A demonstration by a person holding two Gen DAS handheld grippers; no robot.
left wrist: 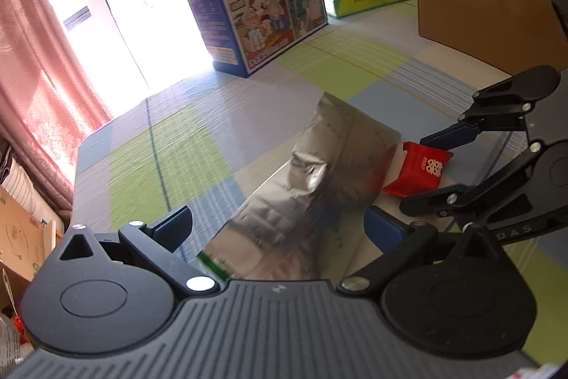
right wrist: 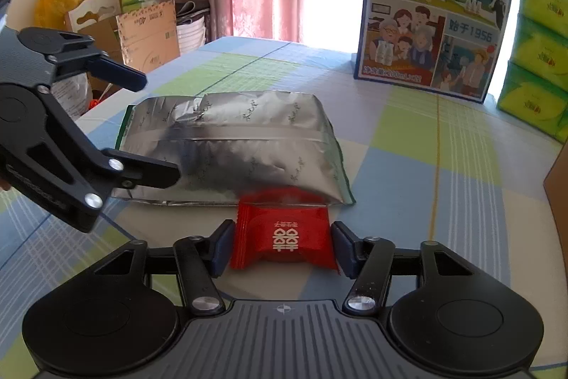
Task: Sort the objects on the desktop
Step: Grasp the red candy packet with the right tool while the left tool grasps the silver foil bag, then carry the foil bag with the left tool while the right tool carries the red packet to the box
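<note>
Your right gripper (right wrist: 282, 245) brackets the red candy packet (right wrist: 284, 238).
Both grippers are open, holding nothing; the left gripper (left wrist: 280, 222) straddles the silver foil bag (left wrist: 312, 187), probably to steady it.

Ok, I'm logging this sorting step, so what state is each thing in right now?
left gripper: open, fingers either side of the silver foil bag
right gripper: pads at the red candy packet's sides
silver foil bag: lying flat, sealed, crinkled
red candy packet: sealed, on the tablecloth, beside the bag
cardboard box: top open
milk carton box: upright, closed
</note>
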